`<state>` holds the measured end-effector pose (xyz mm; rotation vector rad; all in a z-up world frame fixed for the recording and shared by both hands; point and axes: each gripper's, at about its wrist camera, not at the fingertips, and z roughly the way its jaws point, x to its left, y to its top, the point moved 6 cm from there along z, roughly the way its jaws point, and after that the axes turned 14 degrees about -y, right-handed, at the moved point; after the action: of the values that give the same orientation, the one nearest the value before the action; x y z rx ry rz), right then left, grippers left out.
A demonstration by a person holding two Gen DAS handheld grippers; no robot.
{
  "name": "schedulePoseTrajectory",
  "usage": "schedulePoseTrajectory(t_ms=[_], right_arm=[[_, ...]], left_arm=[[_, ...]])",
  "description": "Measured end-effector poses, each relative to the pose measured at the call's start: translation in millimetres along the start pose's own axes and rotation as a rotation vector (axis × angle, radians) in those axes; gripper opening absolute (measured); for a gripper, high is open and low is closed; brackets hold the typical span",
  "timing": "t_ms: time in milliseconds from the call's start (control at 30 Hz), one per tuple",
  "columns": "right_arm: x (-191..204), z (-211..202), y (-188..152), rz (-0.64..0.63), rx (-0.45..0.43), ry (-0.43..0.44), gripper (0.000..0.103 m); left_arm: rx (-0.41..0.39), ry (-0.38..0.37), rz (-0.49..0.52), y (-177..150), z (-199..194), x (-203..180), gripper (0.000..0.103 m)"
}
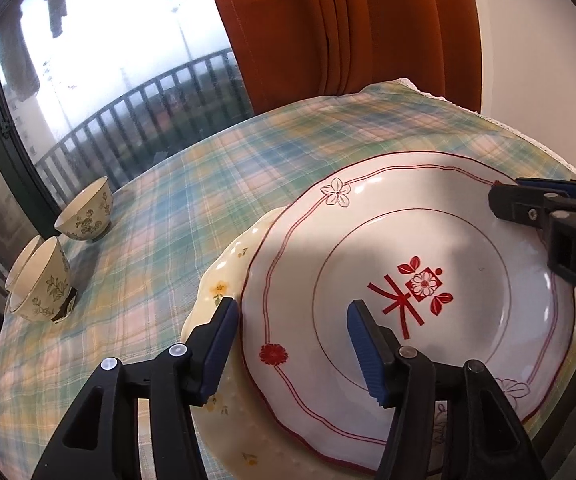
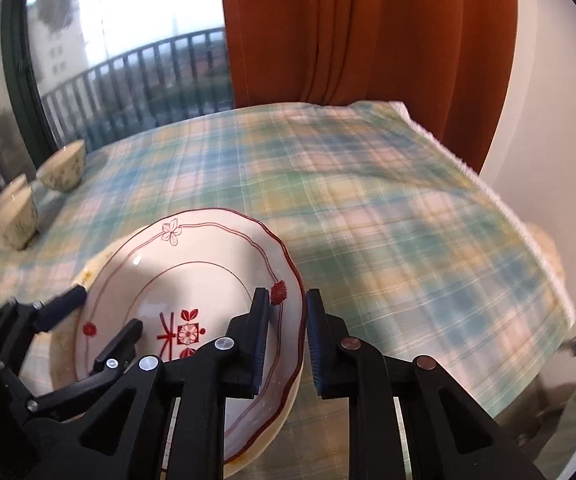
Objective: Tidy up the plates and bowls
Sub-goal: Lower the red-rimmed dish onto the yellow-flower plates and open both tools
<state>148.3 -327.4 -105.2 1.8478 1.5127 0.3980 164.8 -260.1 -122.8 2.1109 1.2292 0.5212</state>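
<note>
The checked-cloth bench (image 1: 192, 208) carries a red-patterned plate (image 1: 407, 280) stacked on a cream floral plate (image 1: 216, 280), with three small bowls (image 1: 84, 212) well beyond and to the left of the left gripper's fingers. The right gripper (image 2: 288, 340) grasps the red-patterned plate's rim, one finger inside and one outside, while the left gripper (image 1: 291, 348) is released, its fingers straddling the opposite edge without pressing. To square the stack well (my judgement), keep the plate level and slide it gently until centred.
</note>
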Motion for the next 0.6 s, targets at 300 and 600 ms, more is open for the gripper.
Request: schedulePoseTrajectory(t_ms=[300, 600], right_arm=[[9.5, -1.6, -6.9, -0.004, 0.023, 0.014, 0.021], [21.5, 3.1, -19.0, -0.008, 0.068, -0.003, 0.028]], left_arm=[[-0.026, 0.013, 0.001, -2.8, -12.4, 10.7, 0.066], [-0.007, -0.006, -0.044, -13.1, -14.7, 21.2, 0.068]])
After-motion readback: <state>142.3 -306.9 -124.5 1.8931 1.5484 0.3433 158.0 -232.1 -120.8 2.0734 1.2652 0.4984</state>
